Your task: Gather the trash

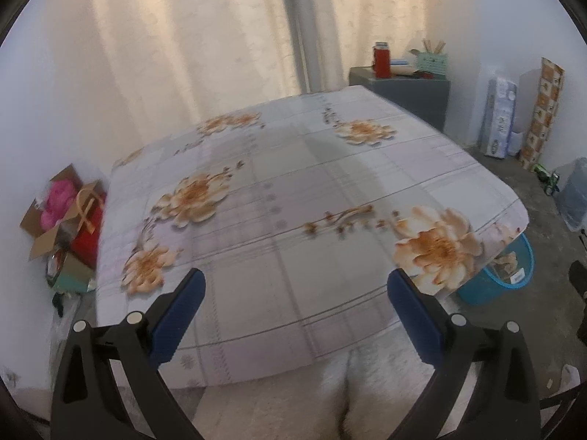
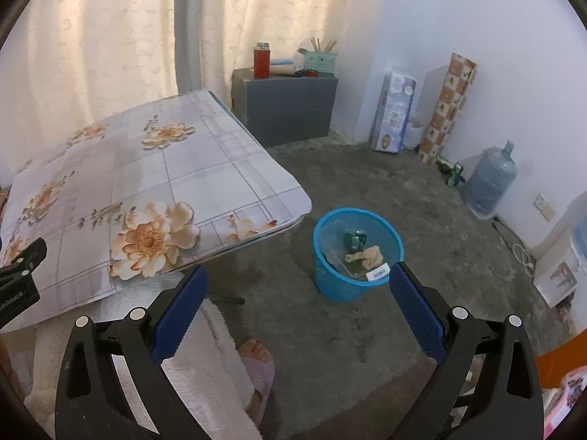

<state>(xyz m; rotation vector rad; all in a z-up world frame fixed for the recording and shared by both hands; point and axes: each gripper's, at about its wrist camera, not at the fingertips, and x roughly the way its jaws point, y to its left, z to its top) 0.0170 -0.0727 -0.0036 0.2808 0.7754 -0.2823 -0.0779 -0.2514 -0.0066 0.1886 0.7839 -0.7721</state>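
A blue mesh waste bin [image 2: 356, 278] stands on the floor by the table's near right corner, holding crumpled paper, a green item and a clear wrapper [image 2: 363, 255]. It also shows in the left wrist view [image 1: 495, 282], partly under the table edge. My left gripper [image 1: 296, 282] is open and empty above the near edge of the floral-cloth table [image 1: 293, 220]. My right gripper [image 2: 298, 278] is open and empty above the floor, just left of the bin. I see no loose trash on the tabletop.
A grey cabinet [image 2: 286, 106] with a red flask stands at the back. A water jug [image 2: 491, 179], boxes and a patterned roll line the right wall. An open cardboard box [image 1: 62, 216] sits left of the table. The person's slippered foot [image 2: 256, 363] is below.
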